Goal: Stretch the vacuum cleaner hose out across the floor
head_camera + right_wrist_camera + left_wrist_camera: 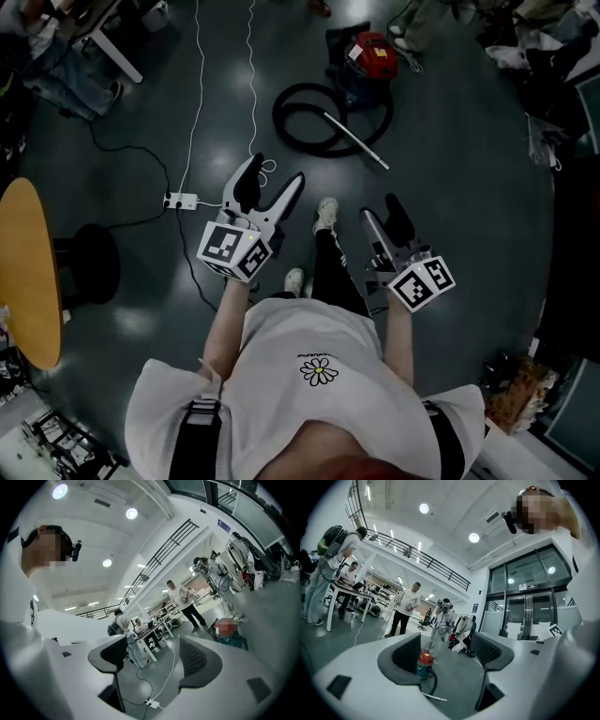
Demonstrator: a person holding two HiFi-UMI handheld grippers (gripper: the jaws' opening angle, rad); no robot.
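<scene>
The coiled hose [281, 122] is being approached, with left gripper [277, 171] and right gripper [381, 208] being held wide and empty; a low reach for its end is probably being called for next.

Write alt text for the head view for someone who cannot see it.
Seen from above, a person on a dark floor holds out the left gripper and the right gripper, both open and empty. Ahead stands a red-topped vacuum cleaner, its black hose coiled in a loop with a metal wand lying across it. A white power strip lies at left.
</scene>
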